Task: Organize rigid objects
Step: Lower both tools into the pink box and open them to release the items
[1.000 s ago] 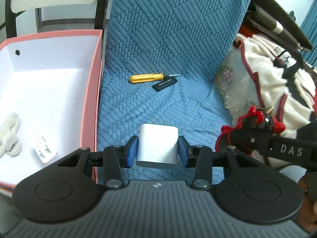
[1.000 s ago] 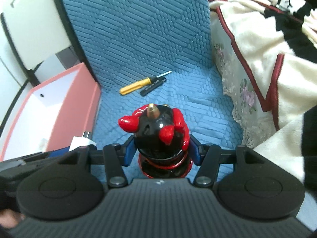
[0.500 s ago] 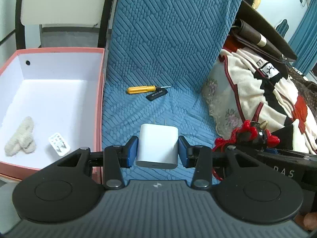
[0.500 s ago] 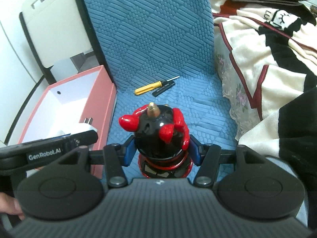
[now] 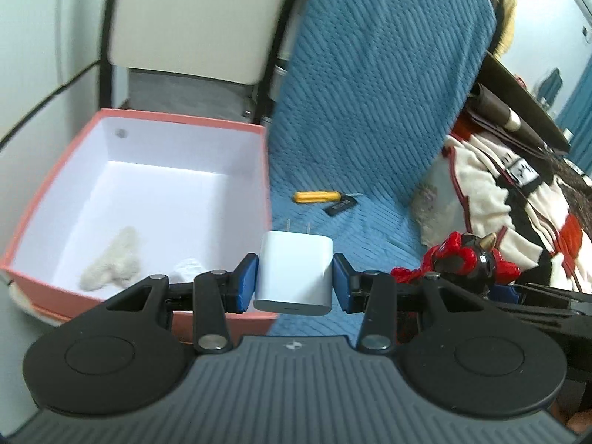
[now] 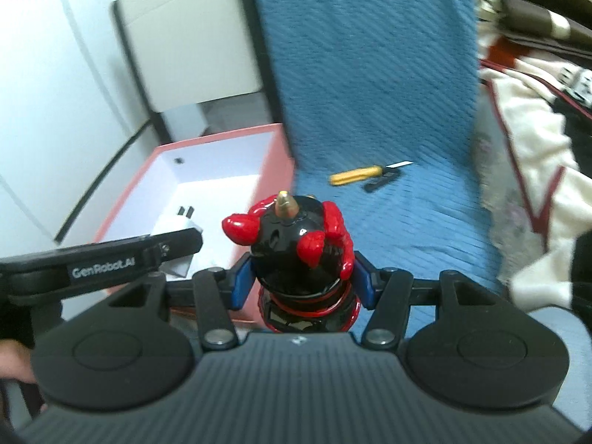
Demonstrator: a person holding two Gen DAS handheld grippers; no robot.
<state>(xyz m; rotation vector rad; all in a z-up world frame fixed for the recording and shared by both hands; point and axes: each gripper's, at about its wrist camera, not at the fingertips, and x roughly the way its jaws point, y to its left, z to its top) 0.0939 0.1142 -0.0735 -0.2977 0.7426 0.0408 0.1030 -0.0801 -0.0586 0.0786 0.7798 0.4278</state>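
Note:
My left gripper (image 5: 295, 284) is shut on a white charger plug (image 5: 294, 272) and holds it in the air at the right wall of a pink box (image 5: 264, 170) with a white inside. My right gripper (image 6: 301, 284) is shut on a black and red figurine (image 6: 299, 259) with a gold horn, held to the right of the box (image 6: 275, 170). The figurine also shows in the left wrist view (image 5: 466, 262), and the plug in the right wrist view (image 6: 174, 233). A yellow screwdriver (image 5: 316, 196) and a small black item (image 5: 340, 207) lie on the blue cloth (image 5: 370, 111).
In the box lie a cream fuzzy item (image 5: 113, 259) and a small white item (image 5: 187, 270). A patterned blanket (image 5: 499, 199) is piled at the right. A white chair back (image 5: 196, 18) stands behind the box.
Both grippers have risen and shifted left towards the box, each still holding its object. The plug now hangs at the box's right wall.

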